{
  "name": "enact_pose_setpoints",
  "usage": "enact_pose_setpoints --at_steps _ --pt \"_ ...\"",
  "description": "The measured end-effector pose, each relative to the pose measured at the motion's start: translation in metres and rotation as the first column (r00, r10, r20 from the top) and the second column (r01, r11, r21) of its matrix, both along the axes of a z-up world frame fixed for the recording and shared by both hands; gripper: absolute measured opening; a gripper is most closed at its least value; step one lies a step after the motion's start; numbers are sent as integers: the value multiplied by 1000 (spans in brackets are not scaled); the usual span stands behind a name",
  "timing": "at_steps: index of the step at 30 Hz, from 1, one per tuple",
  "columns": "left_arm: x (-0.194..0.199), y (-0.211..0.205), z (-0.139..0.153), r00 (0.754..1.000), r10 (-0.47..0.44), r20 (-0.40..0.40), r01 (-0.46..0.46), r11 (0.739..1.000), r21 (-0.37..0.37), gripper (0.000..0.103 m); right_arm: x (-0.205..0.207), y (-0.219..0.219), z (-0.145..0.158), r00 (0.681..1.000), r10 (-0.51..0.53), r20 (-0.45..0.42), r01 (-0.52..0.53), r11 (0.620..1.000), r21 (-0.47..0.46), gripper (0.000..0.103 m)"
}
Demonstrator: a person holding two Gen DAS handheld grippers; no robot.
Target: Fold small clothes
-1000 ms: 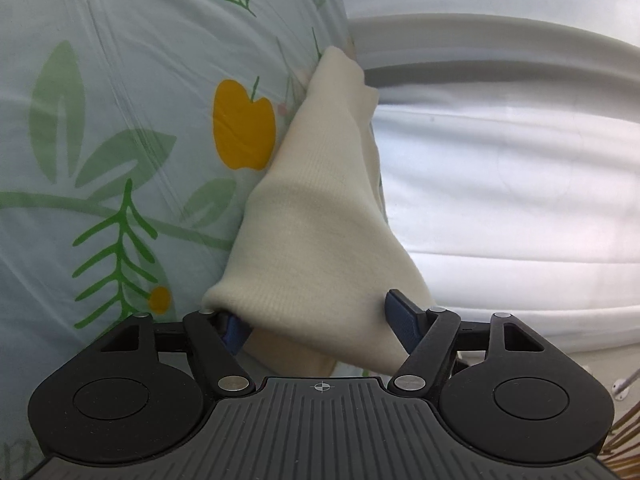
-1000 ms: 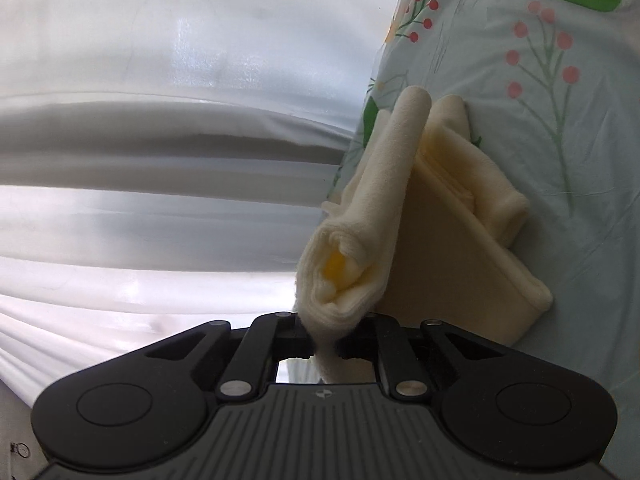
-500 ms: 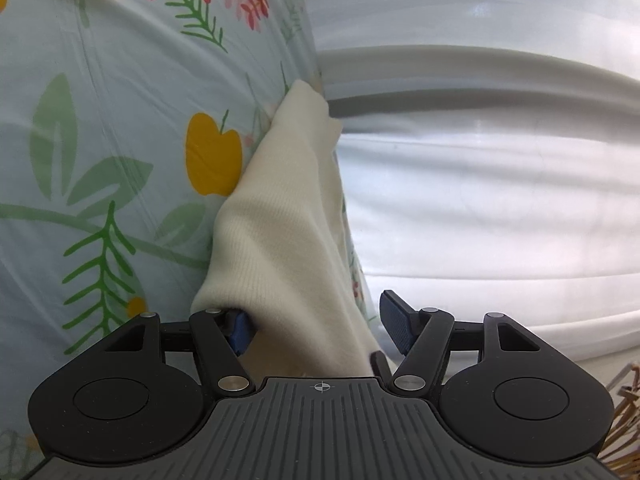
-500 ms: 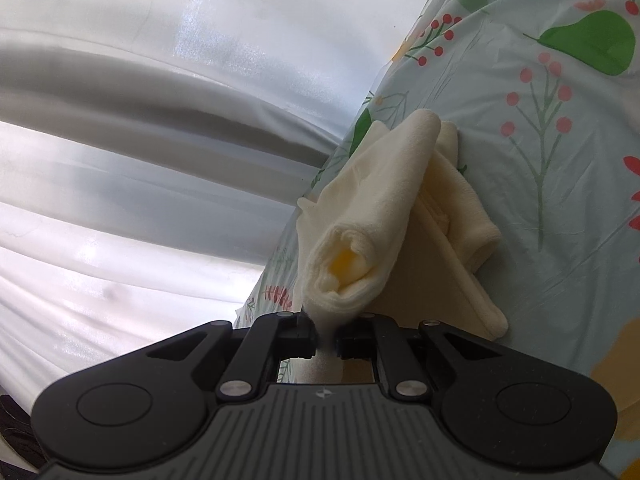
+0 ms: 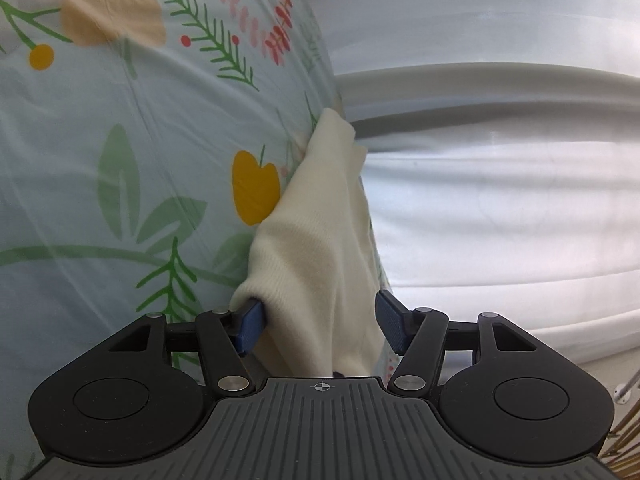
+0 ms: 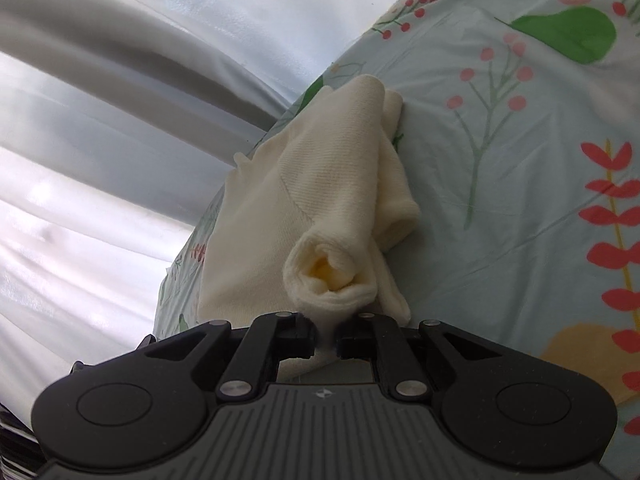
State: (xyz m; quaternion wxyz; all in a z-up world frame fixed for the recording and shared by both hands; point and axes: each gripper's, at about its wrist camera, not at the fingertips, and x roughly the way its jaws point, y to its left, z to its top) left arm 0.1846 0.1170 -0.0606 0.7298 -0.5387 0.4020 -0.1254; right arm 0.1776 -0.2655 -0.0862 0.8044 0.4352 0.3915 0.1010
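Note:
A small cream knit garment (image 5: 320, 232) lies partly folded on a floral sheet near its edge. In the left wrist view my left gripper (image 5: 318, 322) is open, its blue fingers on either side of the garment's near end, the cloth draped over the left finger (image 5: 250, 320). In the right wrist view the same garment (image 6: 320, 200) is lifted at a rolled corner. My right gripper (image 6: 328, 340) is shut on that corner, with cloth pinched between its black fingers.
The pale green floral sheet (image 5: 120, 160) covers the surface and also shows in the right wrist view (image 6: 520, 200). White curtains (image 5: 500, 200) hang just past the sheet's edge, also seen from the right wrist (image 6: 100, 160).
My right gripper has carried the pinched corner further over the sheet, and the garment has spread out. My left gripper stays open around the cloth and has shifted a little.

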Motion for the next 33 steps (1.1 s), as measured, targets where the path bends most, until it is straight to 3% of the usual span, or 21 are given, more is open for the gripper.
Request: enact_pose_setpoints --at_steps 6,9,11,15,20,22,23,26,29,31,33 --pt "-3 -4 17 1000 -11 -8 12 995 97 64 -1 15 5 993 107 43 -96 973 -210 7" --pt "-9 -2 44 996 -6 86 -13 976 218 64 1 18 10 984 172 51 -152 951 -270 7" --pt "-1 -8 61 987 -53 153 -1 944 330 65 5 16 10 982 182 46 -164 950 -268 7" --pt "29 -32 59 976 -173 133 95 885 456 66 5 28 15 977 205 57 -172 920 -353 7" --pt "51 -55 38 971 -234 45 175 827 535 66 7 38 23 967 249 47 -203 874 -441 7" --pt "55 -61 31 967 -255 2 205 783 587 63 7 37 24 966 254 46 -207 869 -450 7" --pt "57 -62 27 970 -242 -35 213 765 608 67 8 34 24 967 252 45 -207 873 -441 7" --pt "59 -54 14 965 -247 -87 254 805 536 70 12 27 23 972 231 36 -196 888 -417 7" --pt "53 -53 18 963 -256 -83 257 787 560 70 14 25 22 973 227 30 -193 885 -424 7" --pt "50 -50 21 966 -243 -85 248 793 556 70 12 26 23 976 214 32 -181 888 -423 9" --pt "50 -44 23 971 -221 -92 234 801 551 70 7 22 26 980 196 30 -168 900 -402 19"
